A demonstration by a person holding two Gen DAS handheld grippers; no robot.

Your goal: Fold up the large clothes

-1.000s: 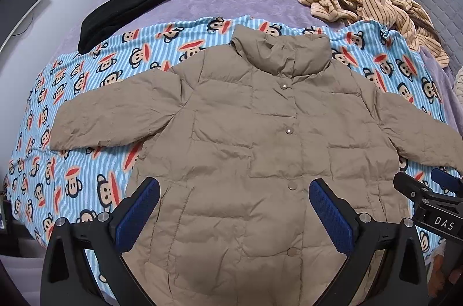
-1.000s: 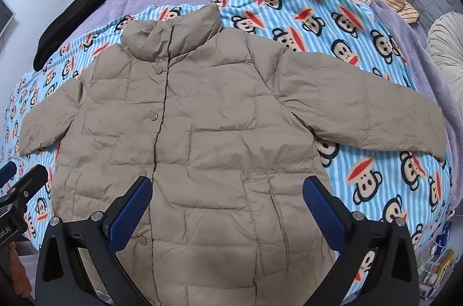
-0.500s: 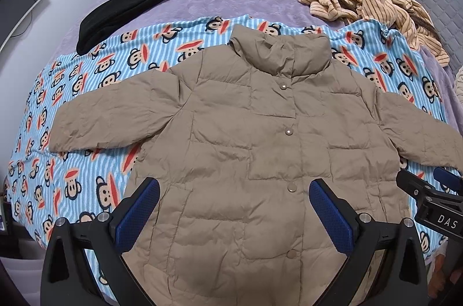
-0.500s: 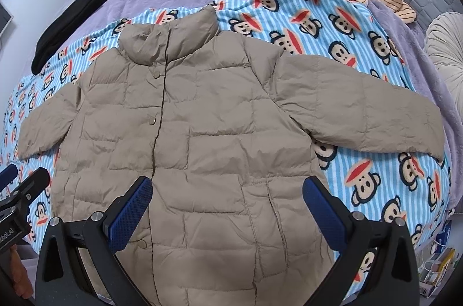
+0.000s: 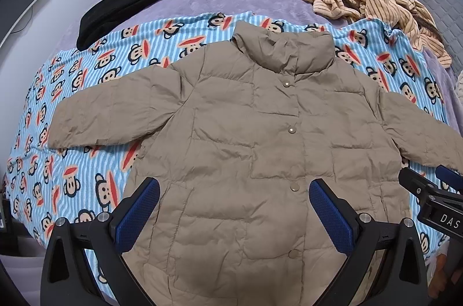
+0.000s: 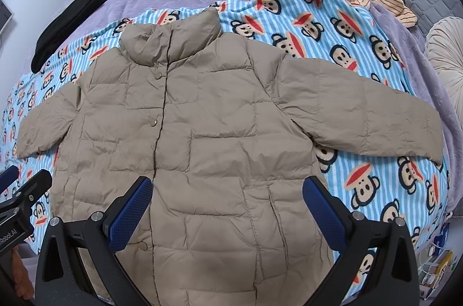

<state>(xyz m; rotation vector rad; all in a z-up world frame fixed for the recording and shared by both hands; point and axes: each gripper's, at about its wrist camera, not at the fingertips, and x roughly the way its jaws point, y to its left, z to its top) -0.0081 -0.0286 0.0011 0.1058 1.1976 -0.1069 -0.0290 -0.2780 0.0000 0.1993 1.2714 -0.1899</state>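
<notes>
Puffer jacket (image 5: pixel 260 149) fills centre frame, flat; judged light, soft, slippery; grasp cuffs; left gripper (image 5: pixel 234 207) and right gripper (image 6: pixel 227 204) jaws apart, empty.

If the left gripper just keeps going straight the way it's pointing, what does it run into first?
Most likely the tan puffer jacket. The left gripper is open and aimed at the jacket's lower front near the snap buttons, with nothing between. How far above the fabric it is can't be judged.
</notes>
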